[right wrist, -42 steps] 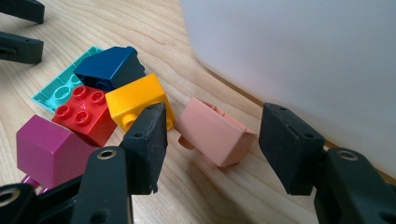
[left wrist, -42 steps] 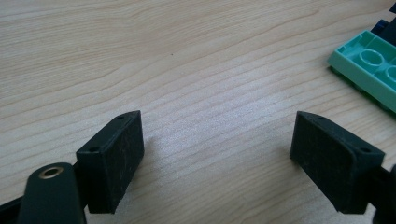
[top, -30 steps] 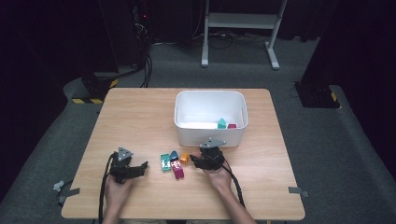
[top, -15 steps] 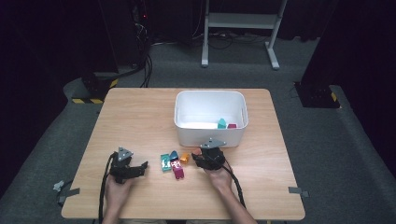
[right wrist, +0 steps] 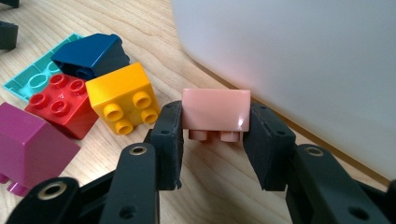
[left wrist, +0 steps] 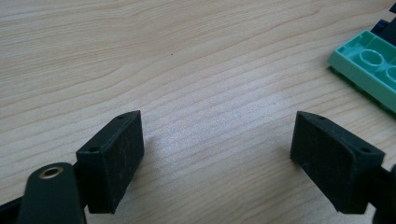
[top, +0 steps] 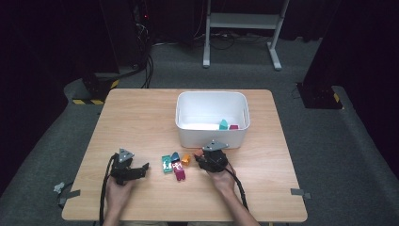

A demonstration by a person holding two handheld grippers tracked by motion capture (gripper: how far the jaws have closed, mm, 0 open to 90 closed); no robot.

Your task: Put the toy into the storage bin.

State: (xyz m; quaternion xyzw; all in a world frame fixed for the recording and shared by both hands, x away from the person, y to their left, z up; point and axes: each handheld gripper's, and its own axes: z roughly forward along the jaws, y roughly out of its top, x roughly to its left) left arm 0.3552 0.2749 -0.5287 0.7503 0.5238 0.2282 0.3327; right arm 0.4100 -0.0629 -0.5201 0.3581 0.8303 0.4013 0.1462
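- While the right gripper (right wrist: 215, 140) clamps the pink block (right wrist: 215, 111) by its sides, studs down, beside the white bin (top: 211, 127), ready for lifting in.
- Left gripper (left wrist: 219, 154) rests released over bare bench (left wrist: 187, 56), evidently idle.

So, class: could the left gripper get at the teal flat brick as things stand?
Probably yes. The left gripper is open over bare table, and the teal flat brick lies just ahead to one side, nothing between them.

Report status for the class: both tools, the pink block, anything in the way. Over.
Right tool just closed, shut on pink block. Left tool open, empty, over bare table. White bin close behind the block; yellow block beside it, apart.
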